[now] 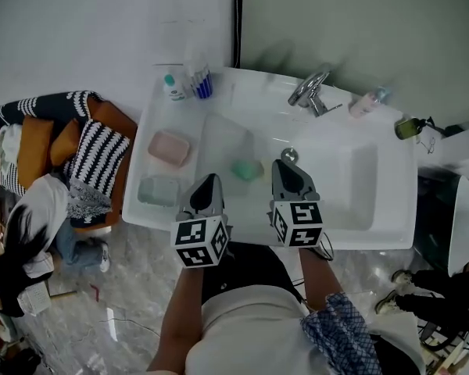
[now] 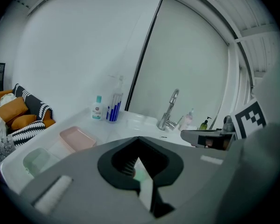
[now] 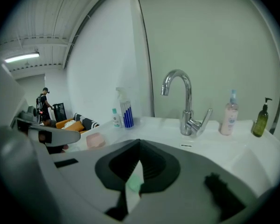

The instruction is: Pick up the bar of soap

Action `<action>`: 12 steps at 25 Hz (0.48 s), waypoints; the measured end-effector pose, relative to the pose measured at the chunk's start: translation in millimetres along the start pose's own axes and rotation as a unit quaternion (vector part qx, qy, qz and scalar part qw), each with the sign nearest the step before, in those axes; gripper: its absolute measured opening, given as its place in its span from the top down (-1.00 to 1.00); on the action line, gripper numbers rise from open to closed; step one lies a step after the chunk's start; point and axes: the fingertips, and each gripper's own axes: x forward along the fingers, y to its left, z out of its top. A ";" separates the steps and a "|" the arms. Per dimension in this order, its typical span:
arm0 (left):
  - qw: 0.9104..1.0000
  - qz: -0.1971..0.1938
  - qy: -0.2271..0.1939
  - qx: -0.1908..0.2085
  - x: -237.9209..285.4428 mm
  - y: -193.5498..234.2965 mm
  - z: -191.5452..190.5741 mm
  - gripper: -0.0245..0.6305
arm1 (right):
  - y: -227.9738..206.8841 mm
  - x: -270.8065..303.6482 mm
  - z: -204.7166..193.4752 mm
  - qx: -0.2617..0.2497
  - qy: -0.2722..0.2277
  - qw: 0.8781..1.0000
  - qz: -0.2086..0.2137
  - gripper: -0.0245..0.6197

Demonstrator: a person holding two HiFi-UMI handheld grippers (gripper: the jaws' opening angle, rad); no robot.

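Observation:
A pale green bar of soap [image 1: 247,169] lies in the white sink's shallow left basin [image 1: 219,135]. In the head view it sits between my two grippers, a little beyond their tips. My left gripper [image 1: 209,180] hovers at the sink's front rim, left of the soap, jaws together and empty. My right gripper [image 1: 283,166] is just right of the soap, also shut with nothing held. Each gripper view shows a sliver of the green soap [image 2: 141,174] [image 3: 135,183] through the slit below the closed jaws [image 2: 139,138] [image 3: 139,140].
A pink soap dish [image 1: 169,148] and a pale green dish [image 1: 158,191] sit on the sink's left ledge. Bottles [image 1: 199,83] stand at the back left, a chrome faucet [image 1: 309,92] at the back, and a pink bottle [image 1: 367,102] beside it. A deeper basin [image 1: 352,182] lies to the right.

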 end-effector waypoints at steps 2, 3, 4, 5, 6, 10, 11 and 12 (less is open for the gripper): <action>1.000 -0.001 0.004 0.002 -3.1 -0.8 -4.0 0.90 | -0.6 -3.1 -6.6 0.005 0.006 1.000 -0.003 0.88; 1.000 -0.003 0.005 0.003 -4.4 -1.4 -5.6 0.90 | -0.7 -4.4 -9.4 0.006 0.008 1.000 -0.005 0.89; 1.000 -0.005 0.006 0.004 -5.5 -2.2 -6.5 0.90 | -0.8 -5.4 -11.4 0.006 0.009 1.000 -0.007 0.88; 1.000 -0.007 0.005 0.005 -6.5 -3.4 -6.6 0.90 | -0.6 -6.1 -12.4 0.006 0.010 1.000 -0.008 0.89; 1.000 -0.009 0.004 0.007 -7.5 -4.7 -6.2 0.90 | -0.2 -6.8 -12.6 0.005 0.010 1.000 -0.008 0.89; 1.000 -0.011 0.002 0.017 -8.1 -8.2 -2.5 0.90 | 1.5 -7.0 -10.1 0.003 0.006 1.000 -0.009 0.89; 1.000 -0.011 0.000 0.018 -7.6 -7.8 -1.0 0.90 | 1.9 -6.5 -9.5 0.001 0.006 1.000 -0.010 0.89; 1.000 -0.010 -0.001 0.018 -7.2 -7.1 0.3 0.90 | 2.3 -6.1 -9.0 -0.001 0.005 1.000 -0.010 0.89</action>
